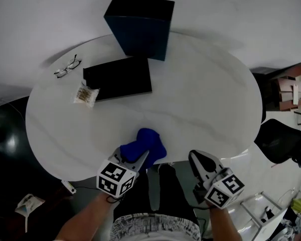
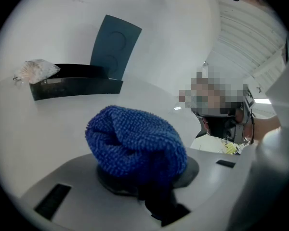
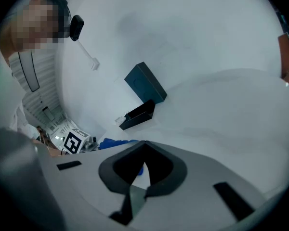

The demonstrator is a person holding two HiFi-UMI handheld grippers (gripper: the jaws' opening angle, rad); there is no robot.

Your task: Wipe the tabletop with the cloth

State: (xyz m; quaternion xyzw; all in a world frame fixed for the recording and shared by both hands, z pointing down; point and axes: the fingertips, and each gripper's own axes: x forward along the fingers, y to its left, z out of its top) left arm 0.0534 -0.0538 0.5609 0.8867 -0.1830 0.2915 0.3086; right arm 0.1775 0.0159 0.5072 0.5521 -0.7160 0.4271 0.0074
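Left gripper (image 1: 139, 158) clamped on bunched blue cloth (image 1: 148, 143) at tabletop (image 1: 205, 99) edge, 6 o'clock. Right gripper (image 1: 196, 158) jaws together, empty. Risk: strokes toward 11 o'clock shove snack packet (image 1: 85, 95), glasses (image 1: 67, 67).

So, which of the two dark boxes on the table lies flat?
The black box beside the glasses; the blue box behind it stands upright.
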